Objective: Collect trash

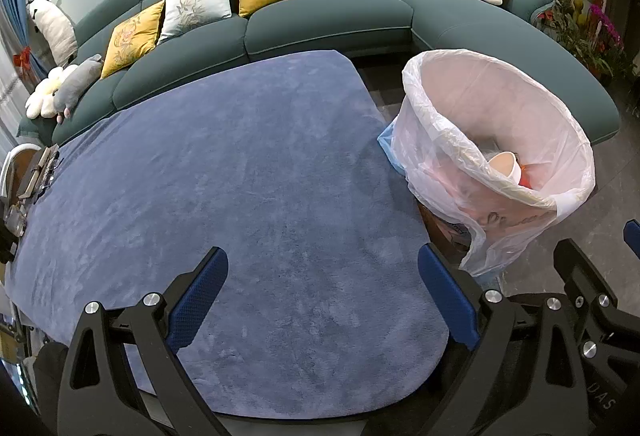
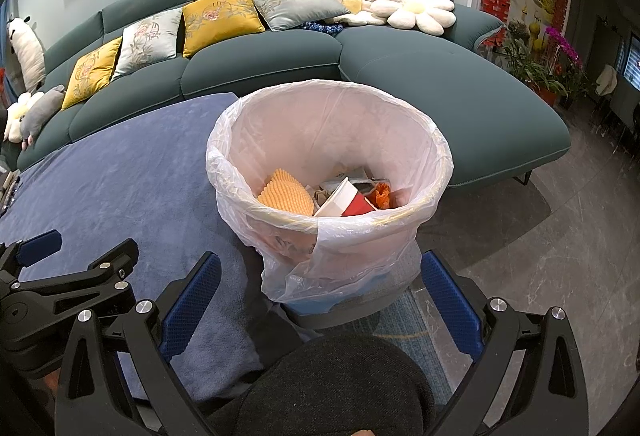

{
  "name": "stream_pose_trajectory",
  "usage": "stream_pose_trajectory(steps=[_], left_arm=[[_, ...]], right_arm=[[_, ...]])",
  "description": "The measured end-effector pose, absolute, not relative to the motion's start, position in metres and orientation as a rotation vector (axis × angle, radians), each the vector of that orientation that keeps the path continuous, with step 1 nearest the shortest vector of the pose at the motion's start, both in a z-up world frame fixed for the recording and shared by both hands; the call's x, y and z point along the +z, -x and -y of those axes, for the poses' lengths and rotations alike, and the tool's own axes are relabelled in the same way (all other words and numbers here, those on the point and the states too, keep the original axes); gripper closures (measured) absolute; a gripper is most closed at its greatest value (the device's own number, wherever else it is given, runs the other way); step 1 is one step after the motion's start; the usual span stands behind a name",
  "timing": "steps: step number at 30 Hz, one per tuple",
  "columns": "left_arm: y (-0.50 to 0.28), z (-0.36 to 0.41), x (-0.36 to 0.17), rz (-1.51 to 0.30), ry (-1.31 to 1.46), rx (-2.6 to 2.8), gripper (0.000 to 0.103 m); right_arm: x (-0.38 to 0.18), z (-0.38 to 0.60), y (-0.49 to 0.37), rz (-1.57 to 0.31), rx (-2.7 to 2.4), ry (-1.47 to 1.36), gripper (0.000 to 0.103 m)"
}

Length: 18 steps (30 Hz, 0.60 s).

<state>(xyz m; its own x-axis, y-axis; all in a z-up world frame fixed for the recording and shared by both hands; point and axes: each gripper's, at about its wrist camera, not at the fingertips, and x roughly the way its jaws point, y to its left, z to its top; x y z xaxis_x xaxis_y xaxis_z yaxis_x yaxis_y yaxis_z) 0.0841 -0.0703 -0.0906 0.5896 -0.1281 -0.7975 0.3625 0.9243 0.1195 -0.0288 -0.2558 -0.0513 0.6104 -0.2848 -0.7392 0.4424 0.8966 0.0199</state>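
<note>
A trash bin (image 2: 332, 236) lined with a thin white plastic bag stands beside the blue-covered table (image 1: 240, 176). Inside it lie a yellow ridged sponge (image 2: 286, 192), a white and red paper cup (image 2: 346, 198) and other scraps. The bin also shows in the left wrist view (image 1: 496, 140), to the right. My left gripper (image 1: 322, 296) is open and empty above the table's near end. My right gripper (image 2: 320, 300) is open and empty, just in front of the bin's near side. The left gripper shows at the lower left of the right wrist view (image 2: 76, 256).
A curved teal sofa (image 1: 320, 24) with yellow and grey cushions, flower pillows and plush toys runs behind the table. Some tools lie at the table's left edge (image 1: 36, 176). Potted flowers (image 2: 552, 64) stand at the far right on the grey tiled floor. A dark knee (image 2: 332, 384) is below the right gripper.
</note>
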Motion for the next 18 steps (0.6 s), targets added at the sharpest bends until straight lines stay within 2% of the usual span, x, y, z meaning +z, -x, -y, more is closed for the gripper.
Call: stream_pose_trajectory(steps=[18], left_arm=[[-0.0833,0.0708,-0.0889,-0.891,-0.286,-0.291,0.012]], right_arm=[[-0.0512,0.2560,0.0298,-0.809,-0.425,-0.208,0.007]])
